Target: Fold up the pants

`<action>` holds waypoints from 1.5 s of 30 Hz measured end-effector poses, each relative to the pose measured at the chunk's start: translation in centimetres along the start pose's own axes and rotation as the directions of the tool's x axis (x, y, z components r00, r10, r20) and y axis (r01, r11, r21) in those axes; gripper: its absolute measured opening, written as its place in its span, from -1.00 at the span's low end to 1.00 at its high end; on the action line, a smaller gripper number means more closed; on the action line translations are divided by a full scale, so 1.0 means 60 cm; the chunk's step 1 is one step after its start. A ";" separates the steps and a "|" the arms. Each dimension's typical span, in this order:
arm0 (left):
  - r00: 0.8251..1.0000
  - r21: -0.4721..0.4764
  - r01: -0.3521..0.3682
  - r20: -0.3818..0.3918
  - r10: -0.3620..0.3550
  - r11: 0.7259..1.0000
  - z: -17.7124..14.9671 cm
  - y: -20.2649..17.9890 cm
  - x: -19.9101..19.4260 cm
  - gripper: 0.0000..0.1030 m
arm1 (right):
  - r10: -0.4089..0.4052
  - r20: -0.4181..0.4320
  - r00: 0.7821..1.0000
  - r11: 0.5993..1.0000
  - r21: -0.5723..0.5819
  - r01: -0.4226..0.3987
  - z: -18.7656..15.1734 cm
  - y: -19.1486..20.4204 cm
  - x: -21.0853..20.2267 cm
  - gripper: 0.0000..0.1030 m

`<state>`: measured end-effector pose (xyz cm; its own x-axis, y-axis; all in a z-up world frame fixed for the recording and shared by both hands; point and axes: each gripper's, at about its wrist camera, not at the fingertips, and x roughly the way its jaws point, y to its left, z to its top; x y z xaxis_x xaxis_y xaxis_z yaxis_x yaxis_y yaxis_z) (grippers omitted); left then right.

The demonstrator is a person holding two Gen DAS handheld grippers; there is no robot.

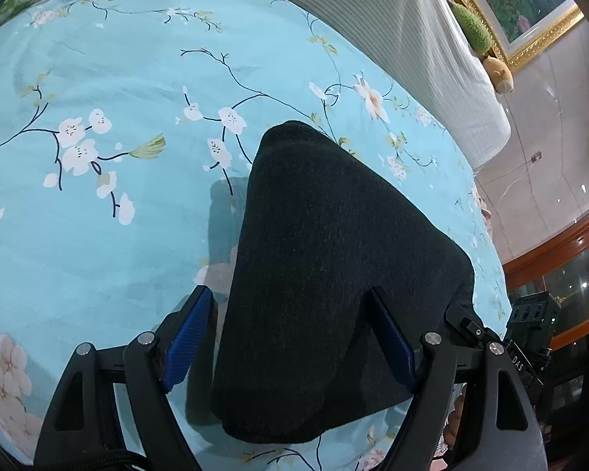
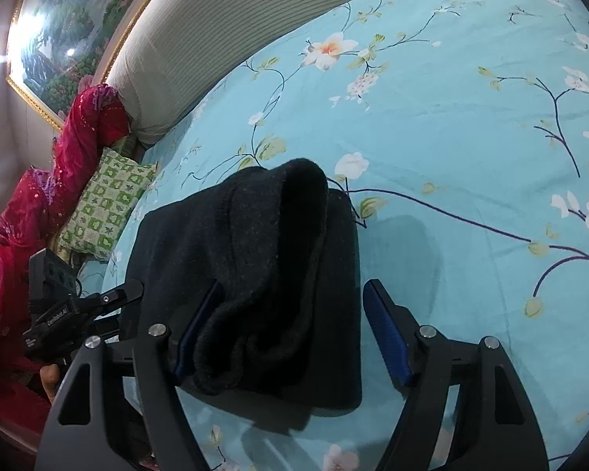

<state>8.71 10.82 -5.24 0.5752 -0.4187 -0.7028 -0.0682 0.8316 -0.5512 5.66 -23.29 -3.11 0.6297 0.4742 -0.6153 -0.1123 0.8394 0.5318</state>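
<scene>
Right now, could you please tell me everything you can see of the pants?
The pants are dark charcoal, knit-looking fabric, folded into a compact thick bundle with rolled layers showing at one end. They lie on the floral blue sheet. Both open grippers, left and right, straddle the bundle, blue pads beside the cloth.

Pants [image 1: 326,274] cover part of left gripper's [image 1: 290,337] right finger [image 1: 392,337]. Right gripper's [image 2: 290,329] left finger [image 2: 194,333] mostly hidden behind pants [image 2: 255,282]. Painting [image 1: 530,4] cut by frame edge (subject blurred). Lettering on other gripper body [image 2: 55,318] too small to read.
</scene>
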 end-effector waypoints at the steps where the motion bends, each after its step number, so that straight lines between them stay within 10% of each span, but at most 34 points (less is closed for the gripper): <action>1: 1.000 -0.003 0.001 -0.003 -0.001 1.000 0.002 -0.001 0.004 0.56 | 0.004 -0.004 1.000 1.000 0.003 -0.004 0.001 0.000 0.002 0.45; 11: 0.999 -0.028 0.024 -0.025 -0.024 0.999 0.013 0.008 0.033 0.55 | 0.027 -0.006 1.000 0.999 -0.017 -0.027 -0.002 -0.002 0.007 0.44; 28: 0.999 0.050 0.040 0.013 -0.040 0.998 0.014 -0.019 0.006 -0.27 | 0.058 -0.027 0.998 0.995 -0.078 -0.060 0.002 0.023 0.005 -0.07; 45: 0.985 0.083 -0.062 0.165 0.048 0.995 0.059 0.006 -0.101 -0.36 | 0.092 -0.017 0.996 0.972 -0.216 -0.093 0.066 0.136 0.040 -0.13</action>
<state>8.10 14.96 0.43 0.6979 -0.3124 -0.6444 -0.0359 0.8835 -0.4671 9.27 -16.35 2.08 0.6034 0.5538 -0.5738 -0.3341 0.8289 0.4486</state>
